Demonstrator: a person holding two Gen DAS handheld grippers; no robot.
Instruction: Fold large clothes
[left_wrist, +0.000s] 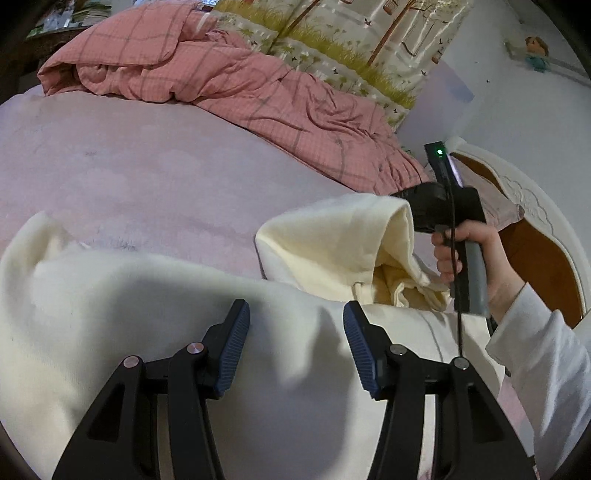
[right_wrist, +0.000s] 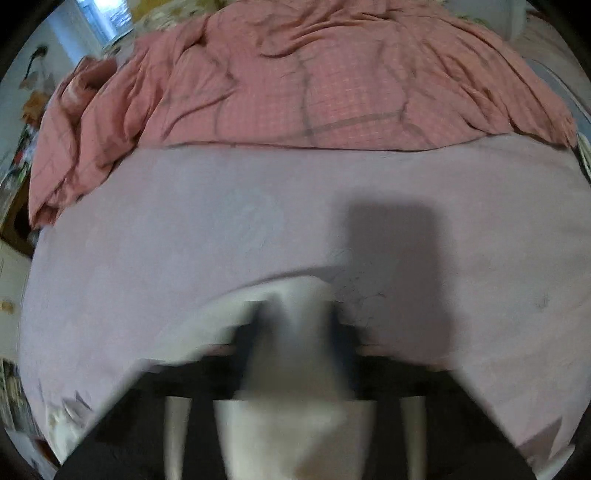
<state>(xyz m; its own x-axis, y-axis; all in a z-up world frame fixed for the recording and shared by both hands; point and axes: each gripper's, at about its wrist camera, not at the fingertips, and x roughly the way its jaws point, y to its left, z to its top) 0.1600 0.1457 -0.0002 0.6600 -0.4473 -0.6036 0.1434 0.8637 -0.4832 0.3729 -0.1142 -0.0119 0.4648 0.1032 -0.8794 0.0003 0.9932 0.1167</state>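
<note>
Cream hoodie (left_wrist: 147, 295) on the bed (left_wrist: 147, 177) fills our view under our left gripper (left_wrist: 295, 332), jaws apart; rightward, our right gripper (right_wrist: 295, 325) clamps its raised hood edge, nearer.

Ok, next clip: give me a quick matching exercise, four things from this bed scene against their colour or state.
Things:
1. cream hoodie
2. checked duvet
3. left claw
4. right claw

States:
A. pink, bunched at the far side of the bed
B. shut on cloth
C. pale, lying on the mauve sheet
D. open above the cloth

Pairs: 1-C, 2-A, 3-D, 4-B
</note>
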